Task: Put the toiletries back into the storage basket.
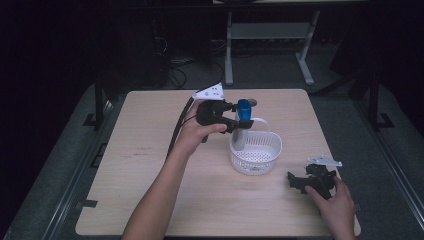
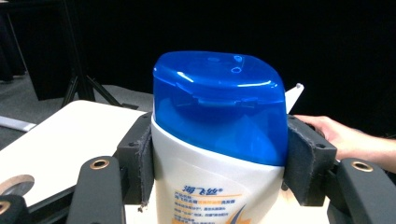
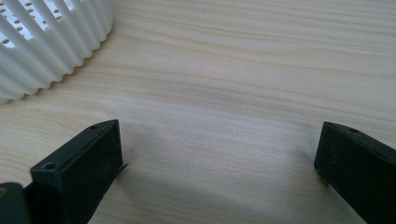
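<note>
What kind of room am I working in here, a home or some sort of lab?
Likely a lab or recording workspace, not a home: a bare wooden table stands alone in a dark room, cables trail on the grey floor behind it, and a metal-framed bench stands at the back.

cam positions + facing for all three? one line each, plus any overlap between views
High view: above the person's side, looking forward and down on the table; both forearms, left gripper, right gripper.
Left gripper view: along its jaws, clamped on the bottle; the other hand beyond.
Right gripper view: low over tabletop, jaws apart.
Shared: basket, bottle.
</note>
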`<move>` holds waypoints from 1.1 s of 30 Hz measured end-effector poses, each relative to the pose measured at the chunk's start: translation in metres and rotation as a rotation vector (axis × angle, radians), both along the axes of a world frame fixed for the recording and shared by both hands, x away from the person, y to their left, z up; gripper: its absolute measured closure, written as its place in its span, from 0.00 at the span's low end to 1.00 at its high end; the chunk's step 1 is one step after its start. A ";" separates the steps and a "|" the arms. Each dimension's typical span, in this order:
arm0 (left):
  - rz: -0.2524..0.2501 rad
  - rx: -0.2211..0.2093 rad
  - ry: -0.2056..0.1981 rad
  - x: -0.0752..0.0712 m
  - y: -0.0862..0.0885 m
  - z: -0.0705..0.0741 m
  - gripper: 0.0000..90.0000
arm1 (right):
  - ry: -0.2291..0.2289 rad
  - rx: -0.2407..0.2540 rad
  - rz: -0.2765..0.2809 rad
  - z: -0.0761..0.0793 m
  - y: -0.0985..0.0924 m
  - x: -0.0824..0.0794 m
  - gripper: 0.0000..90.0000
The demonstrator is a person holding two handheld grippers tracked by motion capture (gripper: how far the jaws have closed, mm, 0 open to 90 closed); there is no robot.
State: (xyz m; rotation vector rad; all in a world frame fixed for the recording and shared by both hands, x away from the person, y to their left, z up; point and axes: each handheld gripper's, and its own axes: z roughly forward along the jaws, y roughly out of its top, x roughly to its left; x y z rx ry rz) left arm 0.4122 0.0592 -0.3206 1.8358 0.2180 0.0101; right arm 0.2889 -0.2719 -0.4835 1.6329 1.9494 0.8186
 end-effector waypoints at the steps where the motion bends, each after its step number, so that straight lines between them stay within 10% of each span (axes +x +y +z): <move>1: 0.000 0.000 0.000 0.000 0.000 0.000 0.41 | 0.000 0.000 0.000 0.000 0.000 0.000 0.01; 33: -0.009 0.048 0.037 0.003 -0.005 -0.059 0.41 | 0.000 0.000 -0.001 0.000 0.000 0.000 0.01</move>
